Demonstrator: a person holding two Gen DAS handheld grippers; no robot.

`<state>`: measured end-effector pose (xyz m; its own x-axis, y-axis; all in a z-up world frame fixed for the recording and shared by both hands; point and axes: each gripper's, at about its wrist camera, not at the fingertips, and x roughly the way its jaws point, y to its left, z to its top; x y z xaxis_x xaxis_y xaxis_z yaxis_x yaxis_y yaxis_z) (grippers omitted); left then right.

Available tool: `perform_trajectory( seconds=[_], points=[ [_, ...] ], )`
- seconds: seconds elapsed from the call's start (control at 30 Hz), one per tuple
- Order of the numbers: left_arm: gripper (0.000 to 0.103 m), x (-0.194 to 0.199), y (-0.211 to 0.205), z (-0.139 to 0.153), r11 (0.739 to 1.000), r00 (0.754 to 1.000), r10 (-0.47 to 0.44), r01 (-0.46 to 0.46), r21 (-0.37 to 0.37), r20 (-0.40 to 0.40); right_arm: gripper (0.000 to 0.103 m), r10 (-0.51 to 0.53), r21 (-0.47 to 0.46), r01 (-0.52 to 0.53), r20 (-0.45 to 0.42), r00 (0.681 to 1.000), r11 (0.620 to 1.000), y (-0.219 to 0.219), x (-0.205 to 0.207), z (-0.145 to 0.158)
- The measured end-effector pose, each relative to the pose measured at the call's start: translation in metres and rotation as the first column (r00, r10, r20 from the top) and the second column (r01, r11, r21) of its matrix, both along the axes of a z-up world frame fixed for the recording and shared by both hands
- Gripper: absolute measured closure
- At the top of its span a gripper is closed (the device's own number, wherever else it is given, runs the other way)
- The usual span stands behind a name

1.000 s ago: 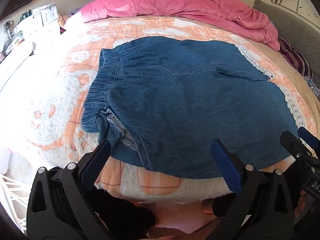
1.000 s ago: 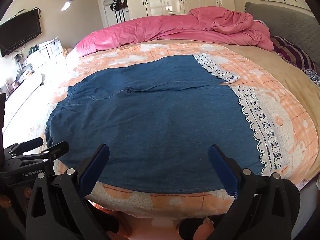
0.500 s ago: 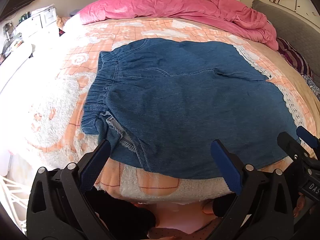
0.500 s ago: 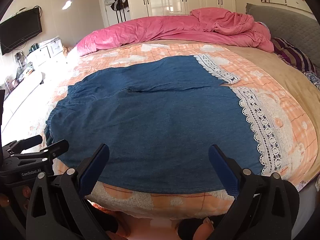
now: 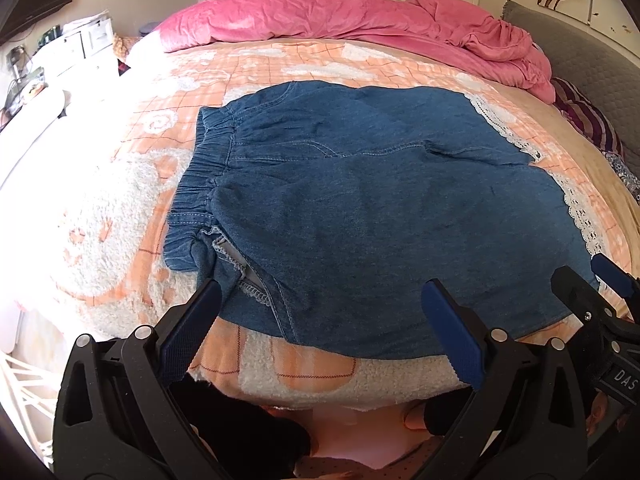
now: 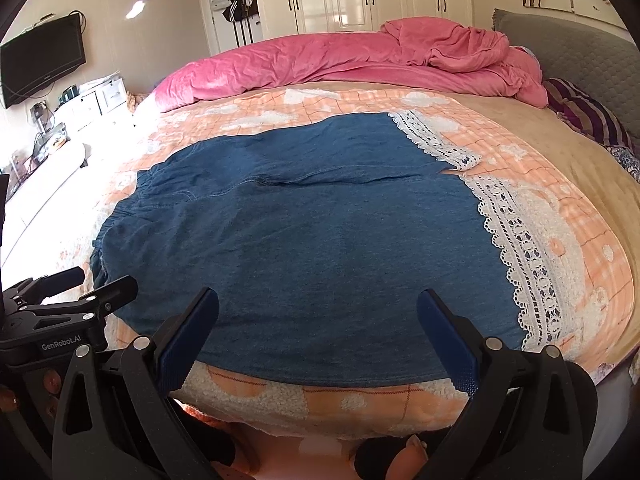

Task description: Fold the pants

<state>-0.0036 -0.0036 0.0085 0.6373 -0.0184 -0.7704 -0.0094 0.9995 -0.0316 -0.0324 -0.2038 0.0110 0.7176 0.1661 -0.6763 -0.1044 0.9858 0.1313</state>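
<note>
since the denim pants lie spread flat on the fleece blanket, just ahead of both tools, the first fold wants matched grips. the left gripper, jaws wide and empty, should pinch the elastic waistband ahead to its left; the right gripper, equally wide, the lace hem ahead to its right.

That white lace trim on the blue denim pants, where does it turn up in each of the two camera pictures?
Left wrist view: the lace trim runs down the far right edge of the denim pants.
Right wrist view: the lace trim fills the right side, much larger, along the pants.
Shared landmark: the pink duvet heaped across the far end of the bed in both.
</note>
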Motion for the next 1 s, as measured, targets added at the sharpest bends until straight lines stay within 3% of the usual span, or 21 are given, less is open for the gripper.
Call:
perform_trajectory(
  seconds=[1.0],
  points=[
    [0.009,0.0038,0.0007,0.0025,1.000,1.000,-0.012,0.012,-0.004,0.013,0.004,-0.013,-0.035,0.013,0.005,1.000,0.999,0.0017,0.0032,0.0004]
  ],
)
